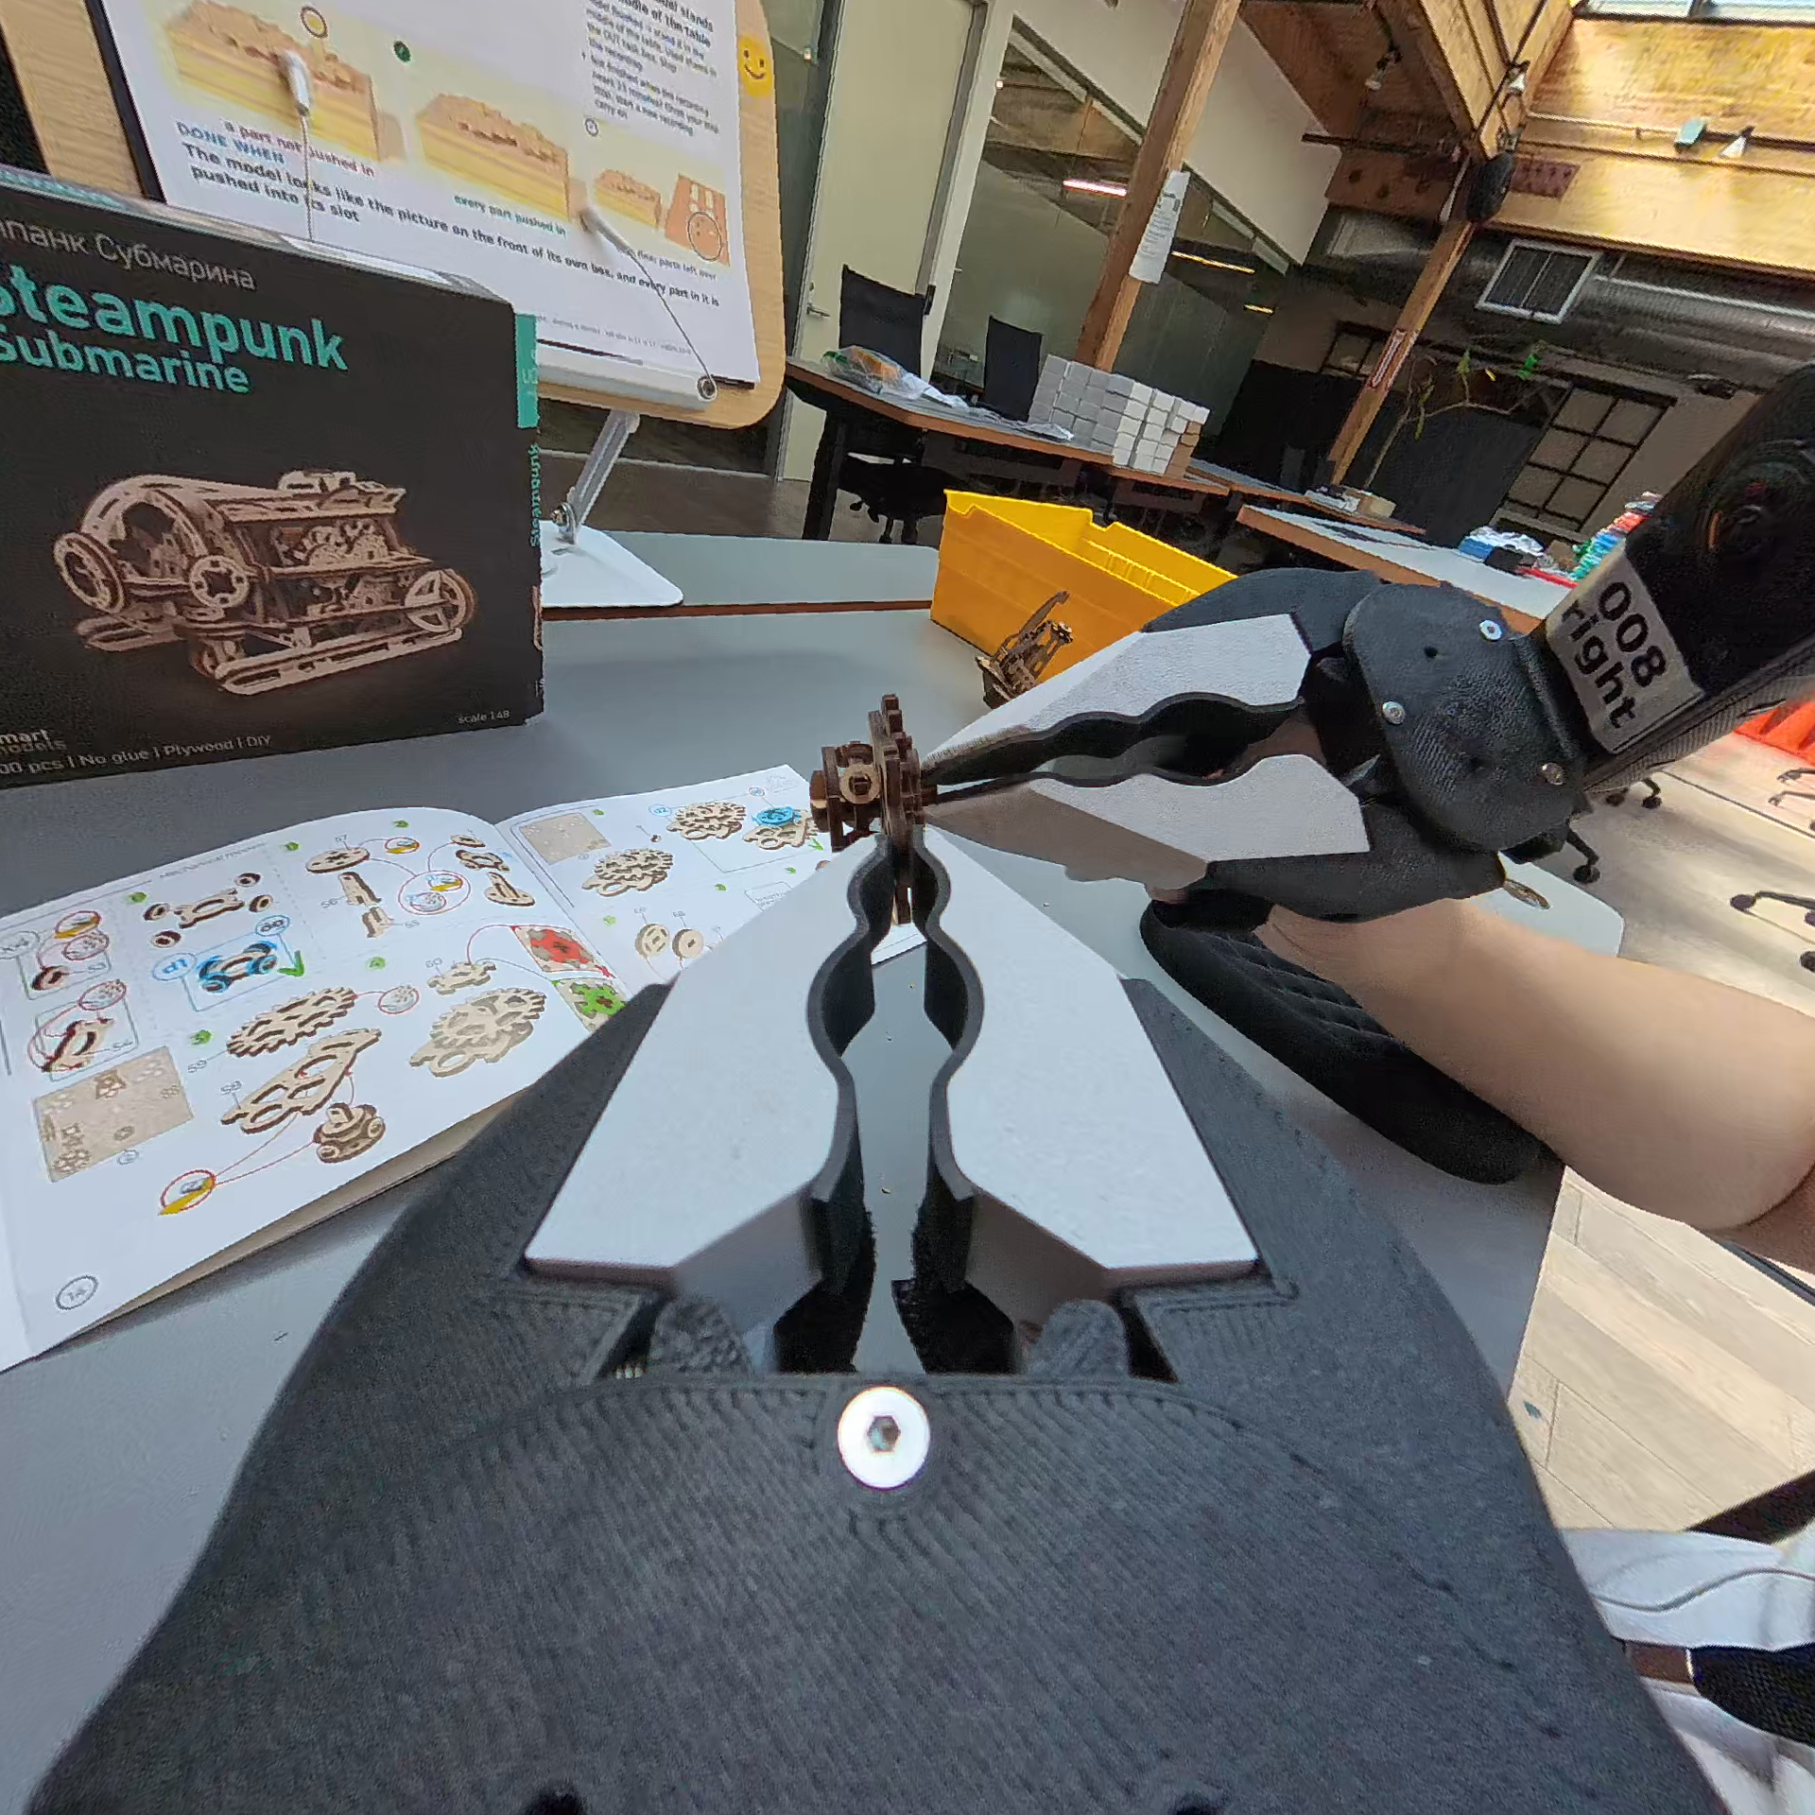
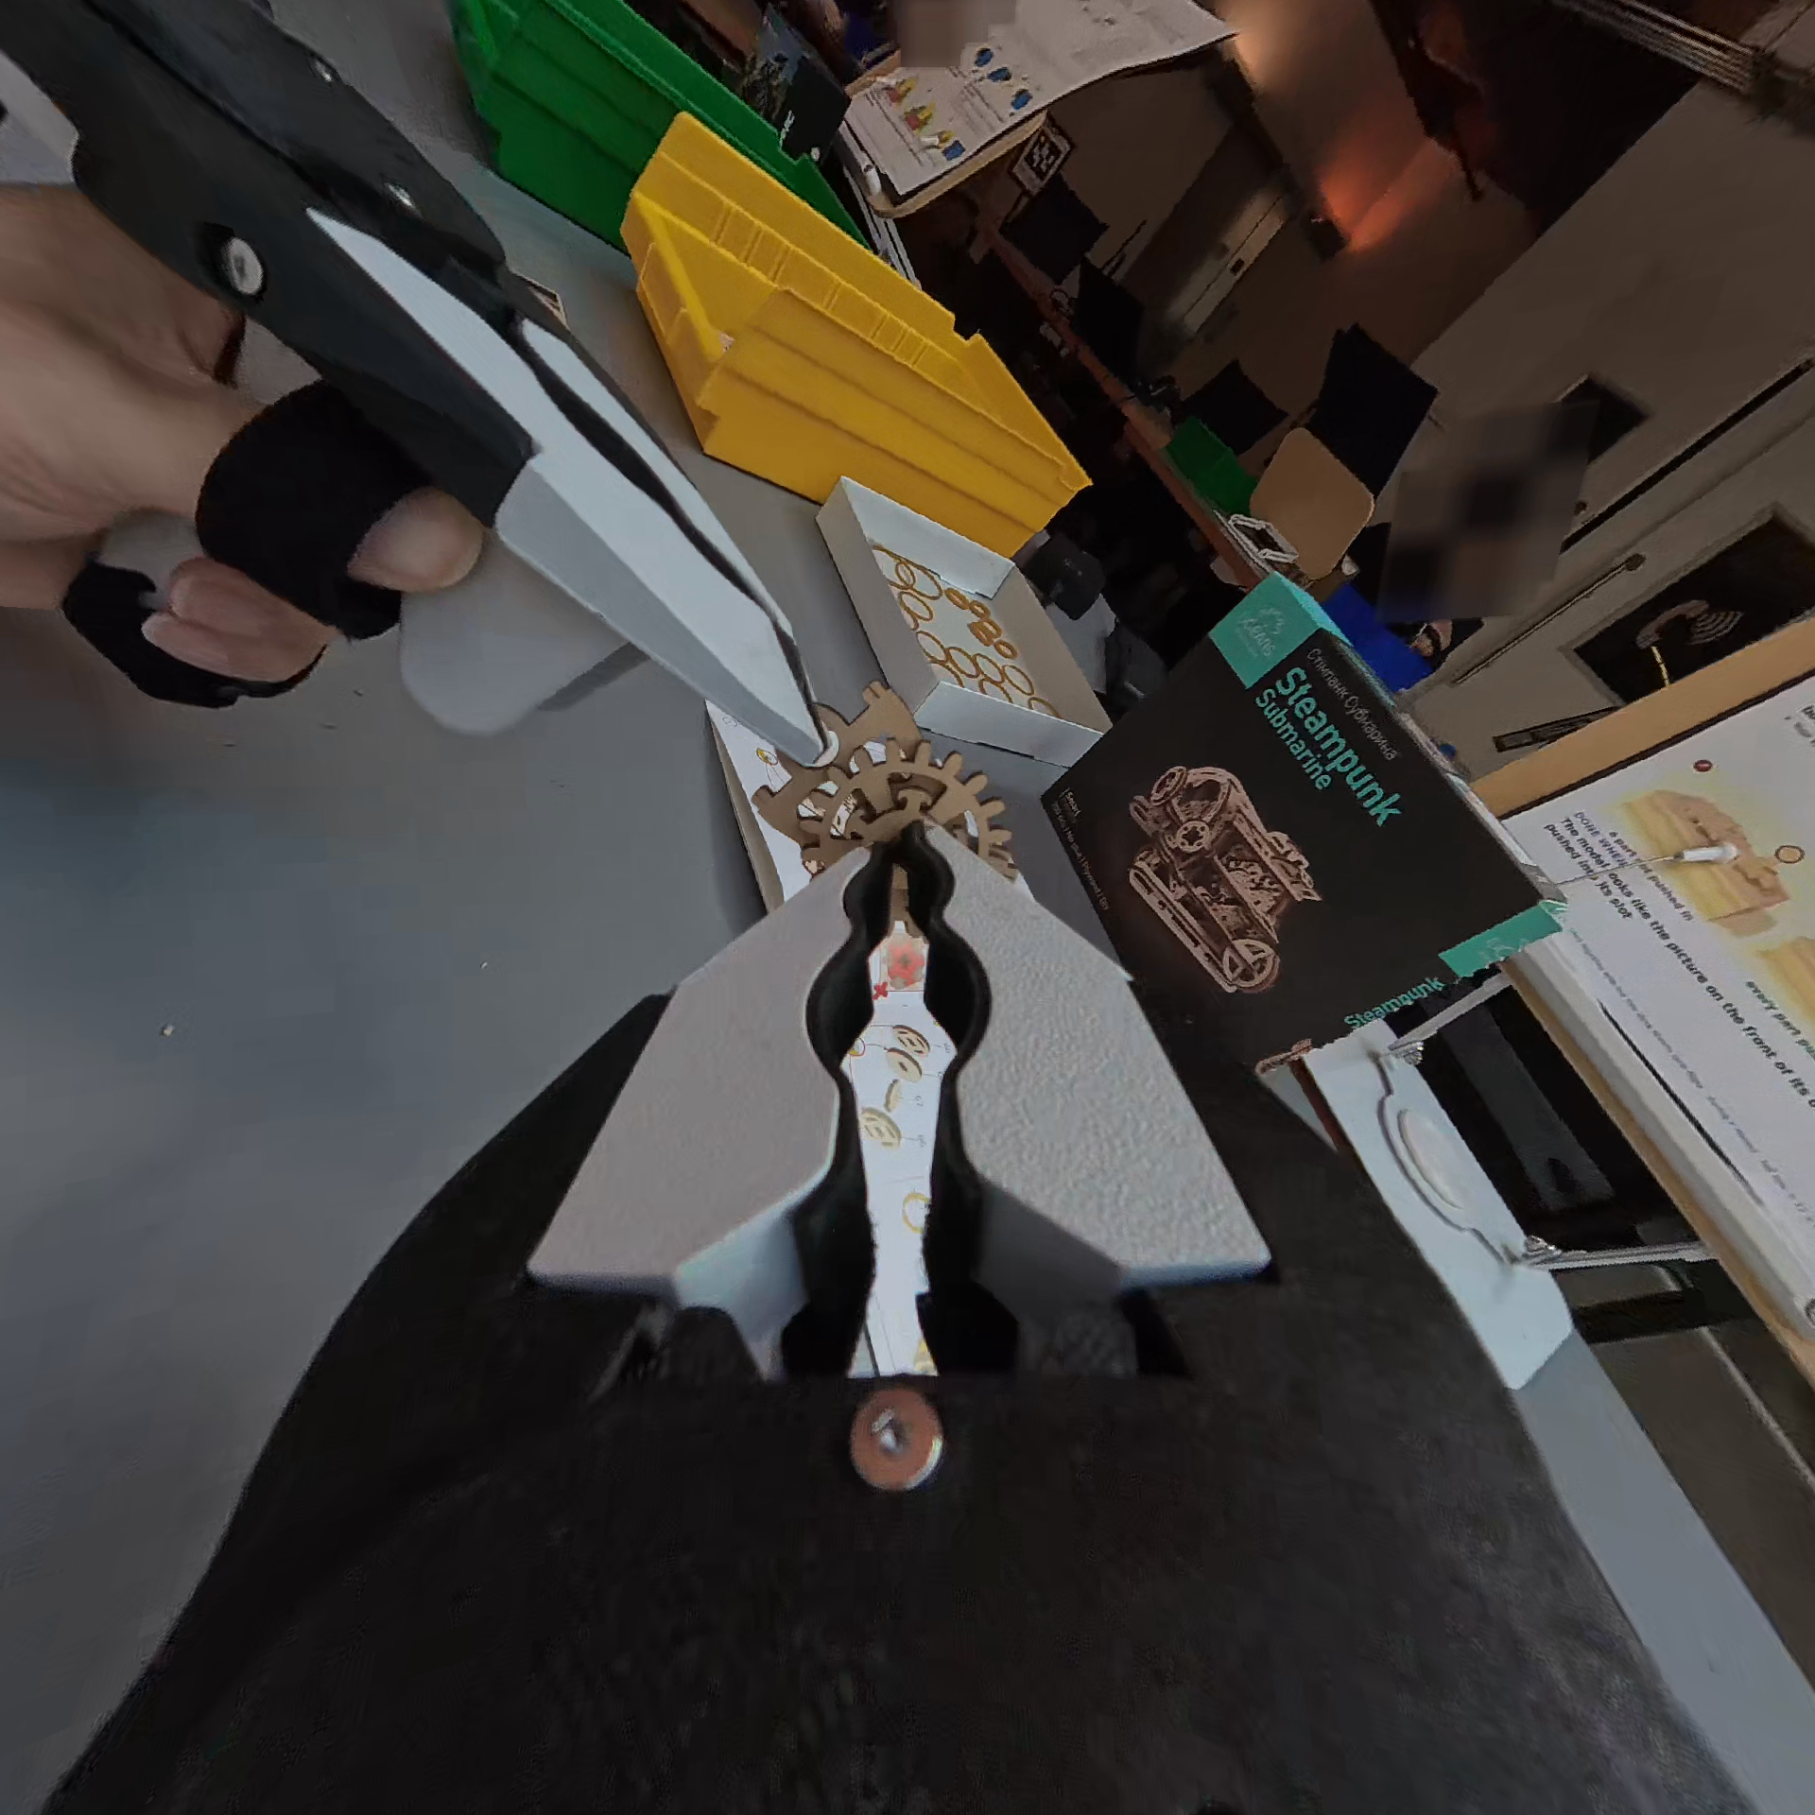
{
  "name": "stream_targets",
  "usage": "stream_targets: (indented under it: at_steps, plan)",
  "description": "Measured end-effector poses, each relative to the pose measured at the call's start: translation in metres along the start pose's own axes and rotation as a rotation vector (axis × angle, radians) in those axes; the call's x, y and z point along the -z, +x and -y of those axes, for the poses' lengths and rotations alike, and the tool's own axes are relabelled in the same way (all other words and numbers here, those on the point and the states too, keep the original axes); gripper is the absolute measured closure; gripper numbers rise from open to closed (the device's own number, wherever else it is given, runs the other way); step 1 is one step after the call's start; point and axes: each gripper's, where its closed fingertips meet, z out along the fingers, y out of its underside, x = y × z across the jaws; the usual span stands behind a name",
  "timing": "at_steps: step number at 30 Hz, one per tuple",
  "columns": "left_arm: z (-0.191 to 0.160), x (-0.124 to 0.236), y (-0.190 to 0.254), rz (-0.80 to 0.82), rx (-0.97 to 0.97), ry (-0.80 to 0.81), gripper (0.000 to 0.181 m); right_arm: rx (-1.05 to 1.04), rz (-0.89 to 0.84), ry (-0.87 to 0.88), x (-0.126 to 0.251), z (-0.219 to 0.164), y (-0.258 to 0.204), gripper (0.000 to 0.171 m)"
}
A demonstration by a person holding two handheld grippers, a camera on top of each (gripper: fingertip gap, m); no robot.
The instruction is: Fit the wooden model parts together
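Note:
A small wooden gear assembly is held in the air above the grey table, between both grippers. My left gripper comes up from below and is shut on the lower edge of the gear. My right gripper reaches in from the right and is shut on the same assembly. In the right wrist view the toothed gears sit just past my right gripper. There my left gripper pinches their upper left edge, held by a hand.
An open instruction booklet lies under the grippers. The dark model box stands at the left, with an instruction board behind it. A yellow bin, a small built wooden piece, a white tray of wooden rings and a green bin sit beyond. A black pad lies under the right forearm. Left and right tips are no more than a few centimetres apart.

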Motion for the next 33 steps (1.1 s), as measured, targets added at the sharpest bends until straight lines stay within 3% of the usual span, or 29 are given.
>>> stream_targets:
  at_steps: [5, 10, 16, 21, 33]
  plan:
    - [0.005, 0.0, 0.002, 0.013, 0.006, 0.045, 0.181, -0.31, 0.053, 0.067, 0.0, 0.006, 0.005, 0.17]
    - [0.006, -0.003, 0.002, -0.003, 0.062, 0.058, 0.181, -0.424, 0.074, 0.104, 0.002, 0.008, 0.008, 0.171]
    - [0.006, -0.002, 0.002, -0.107, 0.23, 0.062, 0.181, -0.047, 0.037, 0.11, 0.009, 0.012, 0.006, 0.168]
    - [-0.002, -0.004, -0.001, -0.109, 0.268, 0.036, 0.181, 0.269, -0.043, -0.002, 0.005, -0.001, 0.002, 0.167]
    - [-0.014, -0.008, 0.0, -0.084, 0.2, -0.077, 0.181, 0.556, -0.052, -0.146, 0.006, -0.017, -0.006, 0.165]
